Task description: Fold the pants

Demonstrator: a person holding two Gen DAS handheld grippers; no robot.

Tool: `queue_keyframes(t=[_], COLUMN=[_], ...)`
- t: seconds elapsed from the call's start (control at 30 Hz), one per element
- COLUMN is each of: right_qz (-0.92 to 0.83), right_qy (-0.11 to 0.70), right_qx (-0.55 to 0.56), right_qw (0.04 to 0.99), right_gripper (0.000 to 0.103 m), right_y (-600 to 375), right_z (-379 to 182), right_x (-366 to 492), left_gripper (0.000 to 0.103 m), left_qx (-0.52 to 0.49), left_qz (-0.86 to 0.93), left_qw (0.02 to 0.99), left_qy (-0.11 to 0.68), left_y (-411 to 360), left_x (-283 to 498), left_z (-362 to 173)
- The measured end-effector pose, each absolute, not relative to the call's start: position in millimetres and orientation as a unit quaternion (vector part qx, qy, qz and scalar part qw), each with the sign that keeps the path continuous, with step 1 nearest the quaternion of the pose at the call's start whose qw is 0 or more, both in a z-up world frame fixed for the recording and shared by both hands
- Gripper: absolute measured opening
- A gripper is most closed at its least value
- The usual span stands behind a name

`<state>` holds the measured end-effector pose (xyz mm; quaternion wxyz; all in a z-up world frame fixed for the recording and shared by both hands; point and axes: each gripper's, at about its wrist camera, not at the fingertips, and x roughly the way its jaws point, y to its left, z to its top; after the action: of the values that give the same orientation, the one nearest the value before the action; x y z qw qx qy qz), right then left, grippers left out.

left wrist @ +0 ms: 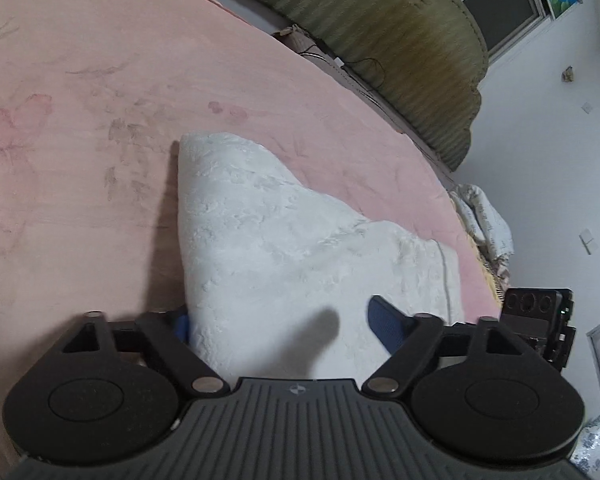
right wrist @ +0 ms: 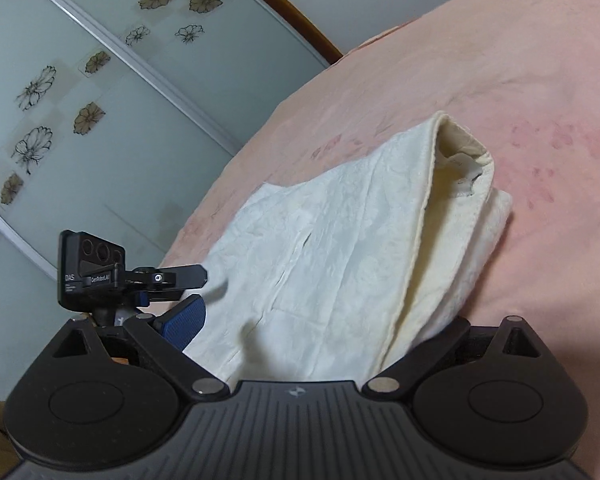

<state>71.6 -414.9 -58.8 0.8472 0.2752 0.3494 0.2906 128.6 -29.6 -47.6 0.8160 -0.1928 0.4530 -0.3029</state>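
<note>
White pants [left wrist: 284, 240] lay partly folded on the pink bed [left wrist: 100, 80], their near edge between the jaws of both tools. Left hand-held gripper [left wrist: 278, 326] and right hand-held gripper [right wrist: 324, 320] each stood spread around the cloth, pads not visibly pressing.

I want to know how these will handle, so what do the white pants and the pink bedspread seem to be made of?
The white pants look like a matte woven cotton or similar, judging by the fine crinkles, the stitched hem and the thick folded layers. The pink bedspread looks soft and slightly fuzzy, perhaps fleece or brushed fabric, with a faded flower print; the blur leaves that open.
</note>
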Motion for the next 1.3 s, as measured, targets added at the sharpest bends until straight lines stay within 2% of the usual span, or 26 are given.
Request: queue_keyframes(t=[0.03, 0.07, 0.1, 0.13, 0.2, 0.3, 0.37, 0.5, 0.73, 0.97, 1.1, 1.17, 1.23, 1.3], right_qz=[0.272, 0.263, 0.265, 0.263, 0.257, 0.252, 0.262, 0.274, 0.282, 0.259, 0.235, 0.226, 0.213, 0.215], right_qy=[0.354, 0.355, 0.353, 0.351, 0.346, 0.333, 0.316, 0.295, 0.283, 0.305, 0.334, 0.348, 0.358, 0.361], right_qx=[0.265, 0.263, 0.269, 0.267, 0.253, 0.224, 0.21, 0.171, 0.135, 0.133, 0.148, 0.172, 0.2, 0.209], right_qw=[0.855, 0.858, 0.856, 0.858, 0.866, 0.881, 0.888, 0.899, 0.907, 0.907, 0.901, 0.894, 0.887, 0.883], right_gripper=[0.06, 0.05, 0.043, 0.038, 0.034, 0.029, 0.026, 0.026, 0.025, 0.026, 0.026, 0.033, 0.047, 0.048], right_y=[-414.5, -414.7, -415.9, -414.1, -408.0, -397.2, -393.2, -385.4, -361.1, -346.8, -345.5, -352.6, -363.1, -371.4], right_z=[-59.5, -60.6, -62.1, -61.5, -56.1, -39.6, -25.4, -0.3, 20.3, 2.1, -20.5, -32.4, -40.9, -44.4], right_x=[68.8, 65.3, 61.8, 58.4, 53.2, 47.8, 45.8, 55.7, 129.6, 217.3, 247.1, 252.8, 251.2, 243.2], left_gripper=[0.053, 0.036, 0.024, 0.021, 0.014, 0.01, 0.009, 0.01, 0.01, 0.011, 0.015, 0.022, 0.031, 0.048], left_qx=[-0.176, -0.159, -0.152, -0.156, -0.151, -0.085, -0.041, -0.022, 0.006, 0.027, 0.033, 0.041, 0.04, 0.043], left_qz=[-0.29, -0.281, -0.279, -0.281, -0.281, -0.274, -0.275, -0.276, -0.232, -0.175, -0.148, -0.132, -0.124, -0.115], left_qw=[0.825, 0.832, 0.837, 0.839, 0.848, 0.879, 0.896, 0.911, 0.936, 0.943, 0.928, 0.921, 0.921, 0.923], left_qy=[0.453, 0.451, 0.445, 0.44, 0.424, 0.381, 0.347, 0.306, 0.264, 0.281, 0.34, 0.364, 0.367, 0.365], left_y=[-31.5, -32.2, -31.3, -29.5, -29.4, -46.1, -57.7, -61.1, -56.7, -54.5, -58.6, -59.4, -57.2, -53.6], left_x=[126.9, 124.5, 123.1, 120.4, 112.9, 93.2, 80.2, 77.9, 125.4, 198.2, 240.0, 254.8, 257.0, 255.1], left_z=[-47.3, -47.1, -45.9, -45.1, -40.1, -24.6, -11.8, 10.1, 35.4, 24.1, 0.5, -11.4, -14.3, -9.8])
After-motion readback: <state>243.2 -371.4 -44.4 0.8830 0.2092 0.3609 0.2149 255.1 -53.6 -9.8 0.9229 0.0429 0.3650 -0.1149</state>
